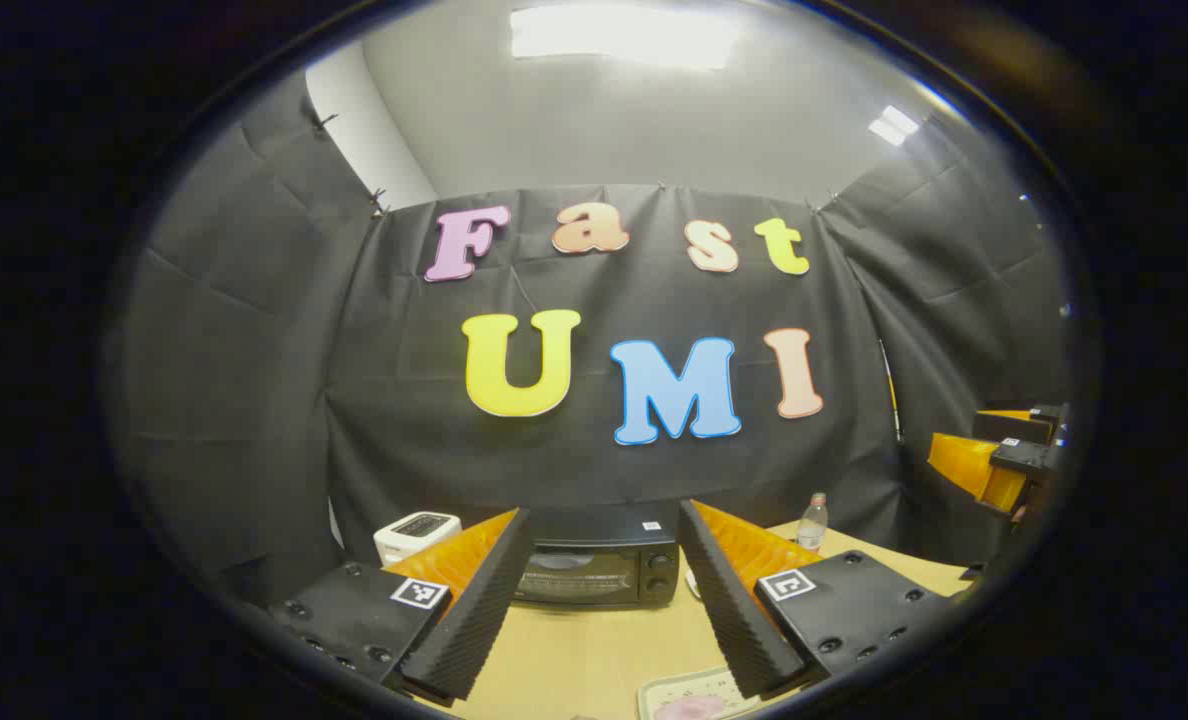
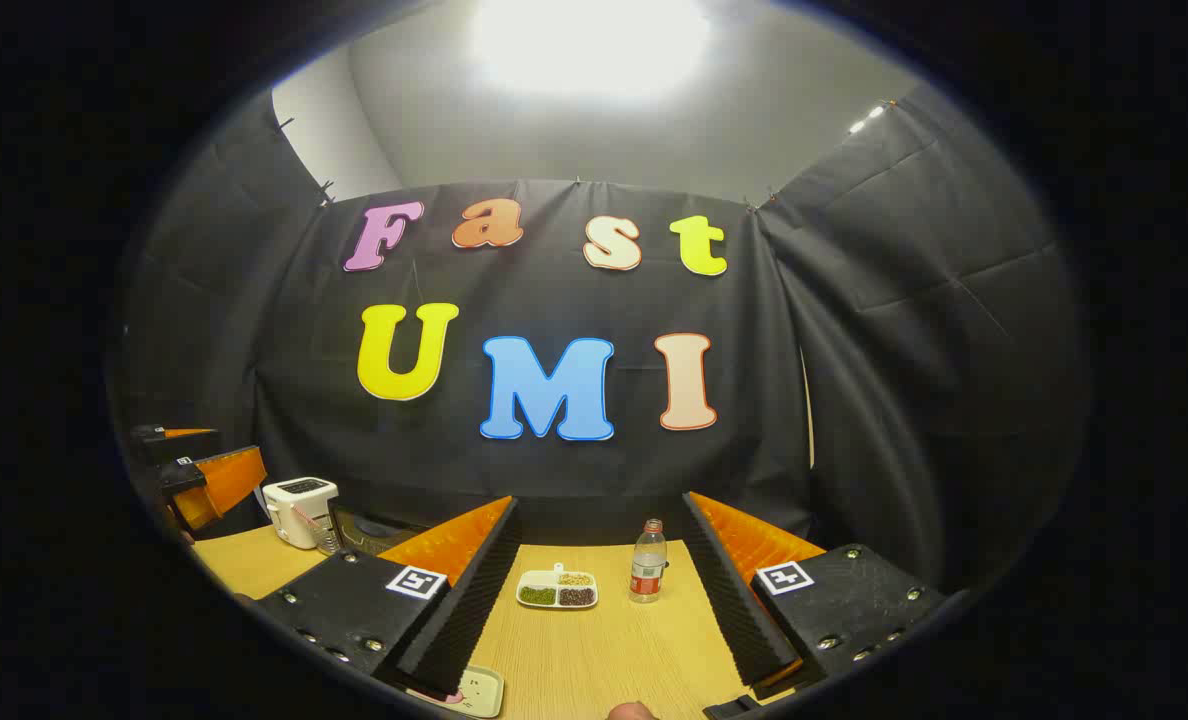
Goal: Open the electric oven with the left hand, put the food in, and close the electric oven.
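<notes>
Wooden table [image 1: 594, 650] runs under both grippers, pale and bare across most of its top. In the left gripper view the left gripper [image 1: 604, 610] is held above it with its 2 fingers spread wide and nothing between them. Just below the right-hand finger, at the near edge, a light tray [image 1: 689, 695] holds a pinkish piece of food [image 1: 689, 708], partly cut off by the view's edge. Farther on, framed between the fingers, the electric oven [image 1: 599, 568] sits at the back of the table with its door closed and 2 knobs on its right side. A white toaster [image 1: 414, 533] stands to the oven's left, a clear bottle [image 1: 812, 522] to its right.

In the right gripper view the right gripper [image 2: 599, 600] also hangs over the table, fingers wide apart and gripping nothing. The tray's corner [image 2: 479, 692] peeks out beneath its left-hand finger. Beyond, between the fingers, a small white dish [image 2: 557, 588] with 3 compartments holds grains or beans, and the bottle [image 2: 647, 574] stands upright just beside it. Far left, the toaster [image 2: 300, 510] sits near the other gripper [image 2: 199, 480], whose opening I cannot tell from here.
</notes>
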`<state>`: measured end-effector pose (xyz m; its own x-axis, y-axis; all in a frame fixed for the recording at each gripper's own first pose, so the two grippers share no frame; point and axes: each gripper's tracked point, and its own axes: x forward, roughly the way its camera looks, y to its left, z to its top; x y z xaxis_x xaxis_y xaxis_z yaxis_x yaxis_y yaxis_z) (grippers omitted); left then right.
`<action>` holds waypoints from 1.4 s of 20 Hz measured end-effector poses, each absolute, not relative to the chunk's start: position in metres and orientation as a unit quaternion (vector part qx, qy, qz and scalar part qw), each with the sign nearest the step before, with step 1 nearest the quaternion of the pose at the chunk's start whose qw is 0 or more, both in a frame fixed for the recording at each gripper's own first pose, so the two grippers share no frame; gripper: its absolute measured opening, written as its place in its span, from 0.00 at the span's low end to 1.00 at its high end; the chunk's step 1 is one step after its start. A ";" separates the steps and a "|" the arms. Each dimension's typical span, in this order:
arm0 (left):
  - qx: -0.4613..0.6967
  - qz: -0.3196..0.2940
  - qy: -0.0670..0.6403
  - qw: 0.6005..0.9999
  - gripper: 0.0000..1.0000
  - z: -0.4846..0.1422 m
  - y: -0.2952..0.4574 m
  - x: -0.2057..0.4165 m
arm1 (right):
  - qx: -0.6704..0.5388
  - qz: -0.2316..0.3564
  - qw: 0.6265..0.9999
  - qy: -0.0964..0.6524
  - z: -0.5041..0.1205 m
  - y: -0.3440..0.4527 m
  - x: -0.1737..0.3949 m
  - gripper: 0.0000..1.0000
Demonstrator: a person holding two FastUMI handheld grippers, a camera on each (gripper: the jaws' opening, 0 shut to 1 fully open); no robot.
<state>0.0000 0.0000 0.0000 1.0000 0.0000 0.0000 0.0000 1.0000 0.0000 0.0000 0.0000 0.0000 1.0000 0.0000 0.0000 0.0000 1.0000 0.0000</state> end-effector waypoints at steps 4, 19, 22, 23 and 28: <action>0.000 0.003 -0.004 1.000 0.91 0.004 -0.003 -0.003 | -0.004 0.002 1.000 -0.002 -0.001 -0.004 -0.001 0.97; 0.006 0.049 0.001 0.999 0.98 -0.007 -0.006 0.014 | 0.008 0.049 0.999 0.004 -0.024 -0.012 0.009 0.97; -0.003 0.049 0.004 0.999 1.00 -0.014 0.009 0.045 | 0.014 0.048 0.999 -0.001 -0.025 -0.005 0.020 0.97; -0.004 0.046 0.001 0.999 1.00 -0.016 0.014 0.058 | 0.013 0.044 0.999 -0.001 -0.027 -0.004 0.024 0.97; -0.002 0.029 0.009 1.000 1.00 -0.036 0.042 0.133 | 0.026 0.018 0.999 -0.013 -0.017 0.017 0.046 0.97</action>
<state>0.1331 0.0421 -0.0356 0.9982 0.0580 -0.0177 -0.0581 0.9983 -0.0035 0.0460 0.0170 -0.0174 0.9990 0.0358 0.0267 -0.0371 0.9980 0.0520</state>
